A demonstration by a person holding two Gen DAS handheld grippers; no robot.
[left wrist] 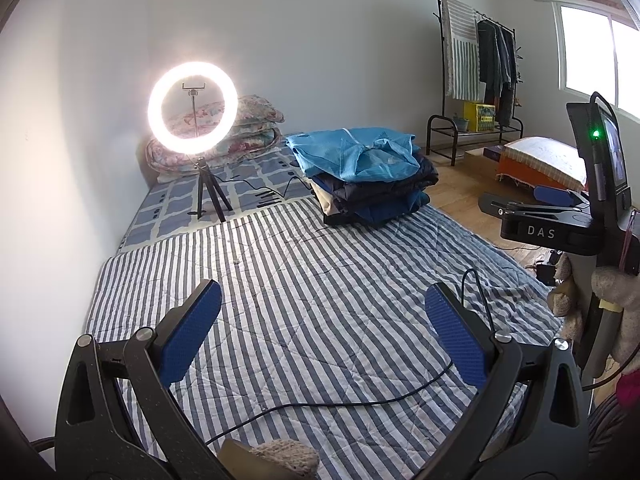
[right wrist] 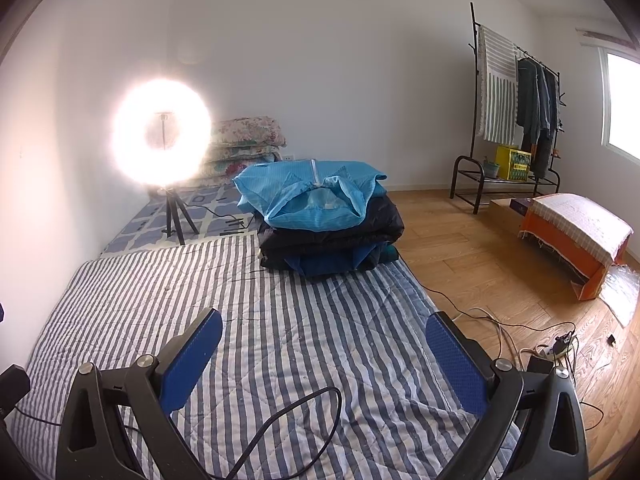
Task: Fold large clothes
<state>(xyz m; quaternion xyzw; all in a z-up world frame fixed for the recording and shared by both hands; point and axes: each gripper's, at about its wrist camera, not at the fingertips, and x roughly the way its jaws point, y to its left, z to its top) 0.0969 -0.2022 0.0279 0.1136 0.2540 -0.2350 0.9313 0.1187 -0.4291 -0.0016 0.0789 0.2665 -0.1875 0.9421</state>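
Above the striped quilt (right wrist: 320, 340), both the left gripper (left wrist: 322, 332) and right gripper (right wrist: 324, 354) hover with jaws spread wide and empty, while the folded clothes pile (right wrist: 324, 220) sits at the quilt's far edge, beside a lit ring light (left wrist: 191, 105).

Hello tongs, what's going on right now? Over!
Left tongs open, empty. Right tongs open, empty. Clothes pile sits untouched at far end of striped quilt. Black cable lies across quilt.

My right gripper (right wrist: 324, 356) hangs wide open over the striped quilt (right wrist: 312, 320). At twelve o'clock sits the clothes pile (right wrist: 324, 224), light-blue garment (right wrist: 308, 196) on top
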